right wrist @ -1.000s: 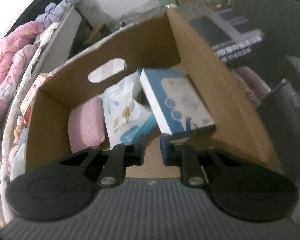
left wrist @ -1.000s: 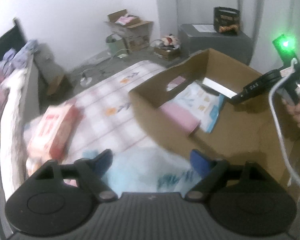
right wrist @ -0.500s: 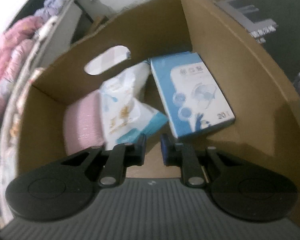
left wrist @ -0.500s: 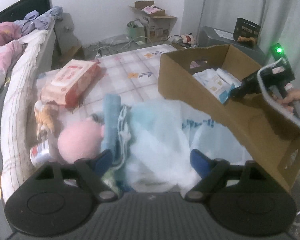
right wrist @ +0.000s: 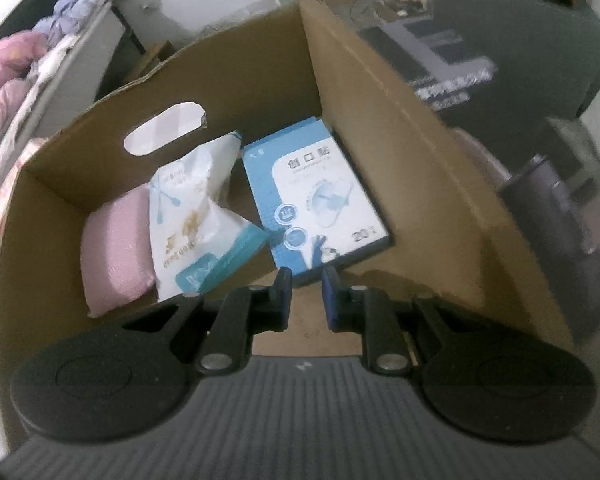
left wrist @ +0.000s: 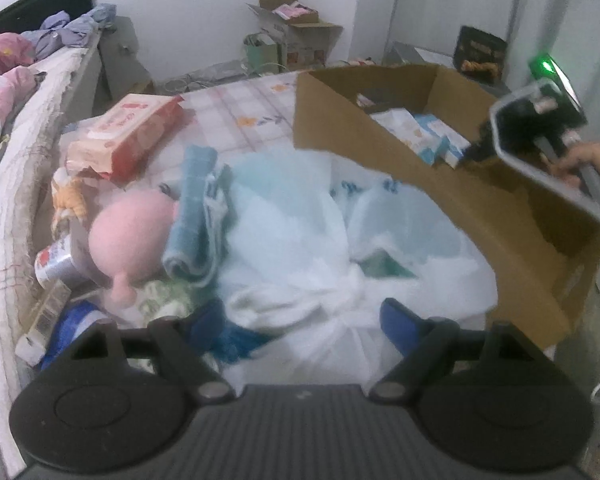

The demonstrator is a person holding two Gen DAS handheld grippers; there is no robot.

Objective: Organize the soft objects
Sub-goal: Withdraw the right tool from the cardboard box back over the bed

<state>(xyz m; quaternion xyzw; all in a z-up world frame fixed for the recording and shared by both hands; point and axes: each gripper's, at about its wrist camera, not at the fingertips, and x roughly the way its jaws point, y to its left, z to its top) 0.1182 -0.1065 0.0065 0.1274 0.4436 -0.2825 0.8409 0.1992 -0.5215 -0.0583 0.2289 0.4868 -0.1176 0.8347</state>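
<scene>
My left gripper (left wrist: pixel 302 316) stands open over a knotted white plastic bag (left wrist: pixel 300 240) on the bed; its blue pads flank the bag's knot without pressing it. Left of the bag lie a rolled blue towel (left wrist: pixel 192 208) and a pink plush (left wrist: pixel 132 236). To the right is the cardboard box (left wrist: pixel 500 220). My right gripper (right wrist: pixel 306 294) hangs inside the box (right wrist: pixel 380 120), shut and holding nothing. In front of it lie a pink pad (right wrist: pixel 114 248), a white and teal wipes pack (right wrist: pixel 196 224) and a blue carton (right wrist: pixel 320 200).
A red wipes pack (left wrist: pixel 128 136) and a small can (left wrist: pixel 54 264) lie at the pile's left, near the bed edge. A person's hand (left wrist: pixel 588 160) holds the right tool over the box. Open cartons (left wrist: pixel 296 28) stand on the floor by the far wall.
The left gripper swung away from the box to the pile of soft things and sank toward the white bag. The right gripper stayed in the box, tilting slightly.
</scene>
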